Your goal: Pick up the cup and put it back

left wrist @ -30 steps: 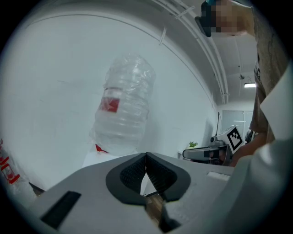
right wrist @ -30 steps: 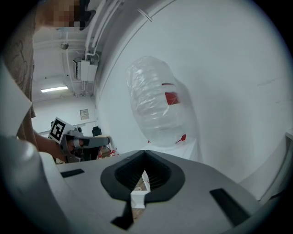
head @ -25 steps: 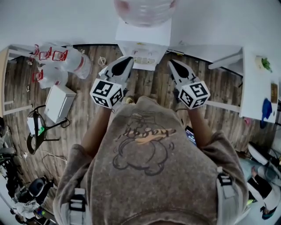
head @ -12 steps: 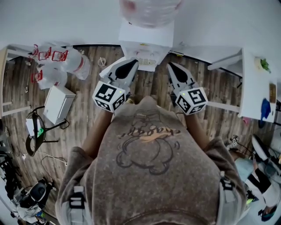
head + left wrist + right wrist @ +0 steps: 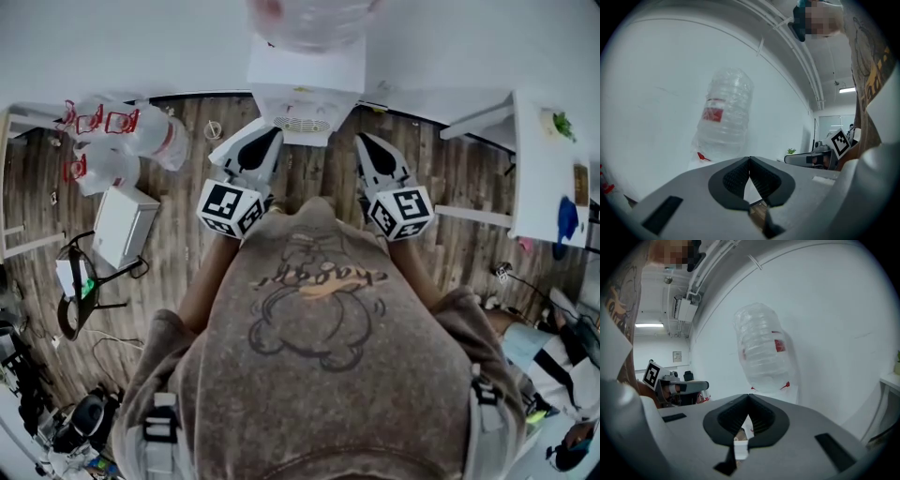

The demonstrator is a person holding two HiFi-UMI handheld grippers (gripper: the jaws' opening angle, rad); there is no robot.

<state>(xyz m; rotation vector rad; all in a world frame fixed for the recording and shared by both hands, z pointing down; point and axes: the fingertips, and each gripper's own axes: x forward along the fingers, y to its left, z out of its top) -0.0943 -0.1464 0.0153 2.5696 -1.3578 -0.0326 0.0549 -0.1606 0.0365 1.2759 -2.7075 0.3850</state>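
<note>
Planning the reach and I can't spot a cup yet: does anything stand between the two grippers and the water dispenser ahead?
Nothing visible does. The left gripper and right gripper, both shut and empty, point at the water dispenser over wooden floor. No cup can be made out.

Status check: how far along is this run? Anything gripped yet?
Done: nothing that shows; no cup appears in any view. In hand: nothing. The left gripper and right gripper both have their jaws shut with nothing between them, and both point toward the water dispenser with the bottle on top. Left: the whole job, which means finding the cup, picking it up and putting it back.
</note>
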